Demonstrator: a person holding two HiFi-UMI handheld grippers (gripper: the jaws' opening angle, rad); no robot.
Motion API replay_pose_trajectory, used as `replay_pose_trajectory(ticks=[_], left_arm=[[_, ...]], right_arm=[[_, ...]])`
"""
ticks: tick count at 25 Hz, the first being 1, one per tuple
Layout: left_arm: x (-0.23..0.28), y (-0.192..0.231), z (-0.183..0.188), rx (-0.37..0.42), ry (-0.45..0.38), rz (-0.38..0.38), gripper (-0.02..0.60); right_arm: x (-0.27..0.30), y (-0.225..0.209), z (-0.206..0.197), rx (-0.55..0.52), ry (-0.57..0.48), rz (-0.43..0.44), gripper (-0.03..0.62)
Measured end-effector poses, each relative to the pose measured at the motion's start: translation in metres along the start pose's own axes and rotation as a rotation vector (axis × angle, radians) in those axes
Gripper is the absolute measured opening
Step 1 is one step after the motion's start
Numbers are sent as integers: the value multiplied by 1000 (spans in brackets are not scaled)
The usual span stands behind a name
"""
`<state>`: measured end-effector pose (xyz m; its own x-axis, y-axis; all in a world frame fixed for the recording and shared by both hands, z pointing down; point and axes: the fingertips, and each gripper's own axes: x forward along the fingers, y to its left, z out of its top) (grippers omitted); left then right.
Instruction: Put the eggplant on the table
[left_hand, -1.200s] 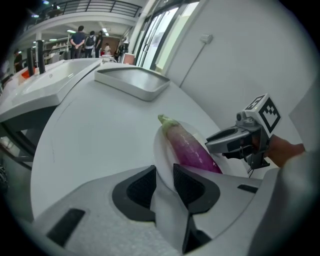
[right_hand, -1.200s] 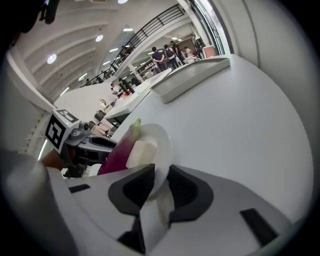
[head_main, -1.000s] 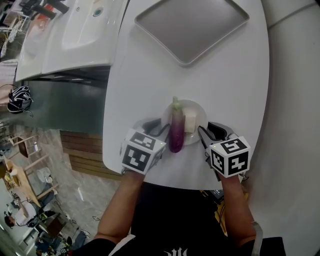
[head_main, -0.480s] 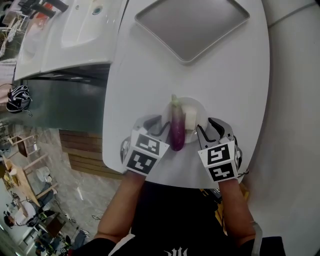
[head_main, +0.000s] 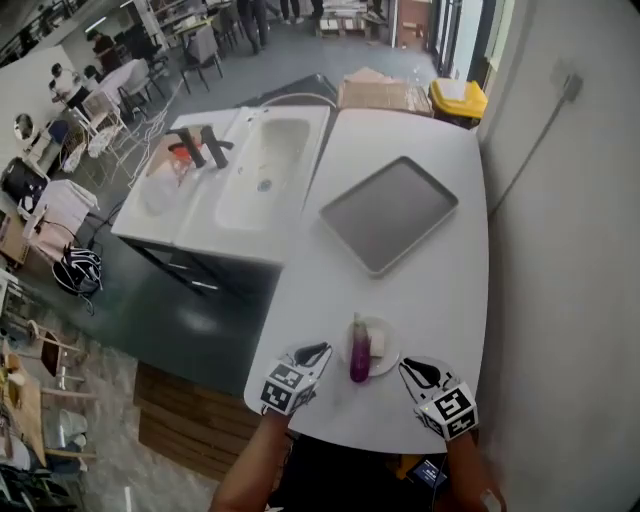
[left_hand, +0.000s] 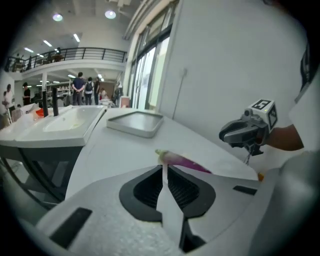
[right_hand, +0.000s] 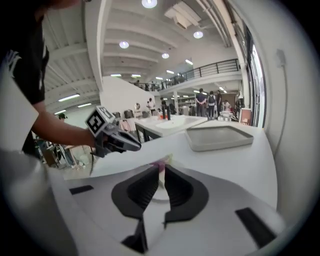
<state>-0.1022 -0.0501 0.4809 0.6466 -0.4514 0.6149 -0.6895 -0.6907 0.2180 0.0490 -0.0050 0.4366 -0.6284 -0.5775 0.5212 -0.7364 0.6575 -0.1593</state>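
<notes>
The eggplant (head_main: 359, 359) is purple with a pale green end. It lies on a small white plate (head_main: 386, 363), not yet on the bare table. A little white block (head_main: 377, 343) sits on the plate too, right beside the eggplant and touching it. The plate is near the front edge of the white table (head_main: 430, 290). The left gripper (head_main: 312, 352) is up in the air just to the left of the plate. Its two jaws are pressed together and nothing is in them. The right gripper (head_main: 408, 369) is up in the air just to the right of the plate. Its jaws are closing, with only a thin gap left (you can see a bit of the plate through it), and nothing is between them. Neither gripper touches the eggplant. Farther back on the table lies a flat grey tray (head_main: 388, 213). To the left of the table stands a white sink (head_main: 255, 170). Beyond the far end of the table is a yellow bin (head_main: 457, 98).
</notes>
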Motion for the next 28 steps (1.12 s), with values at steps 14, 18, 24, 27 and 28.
replay_pose_trajectory(ticks=[14,18,24,27,28], left_arm=[[-175,-268,-10,184,-238,-371,6],[-190,-297,-31,177,-216,-408,6],[-210,-297,-33,151,-229,-432,6],[-213,-285,-38,152,-199,-456,6],[-212,-284,-39,177,-186,-473,6]], right_arm=[[-168,195,11,48,-361,295,3],[-199,217,-5,68,-400,310,3],[-195,227,5,67,-458,317,3],[-182,230,13,62,-470,316,3],[-181,231,17,60,-476,316,3]])
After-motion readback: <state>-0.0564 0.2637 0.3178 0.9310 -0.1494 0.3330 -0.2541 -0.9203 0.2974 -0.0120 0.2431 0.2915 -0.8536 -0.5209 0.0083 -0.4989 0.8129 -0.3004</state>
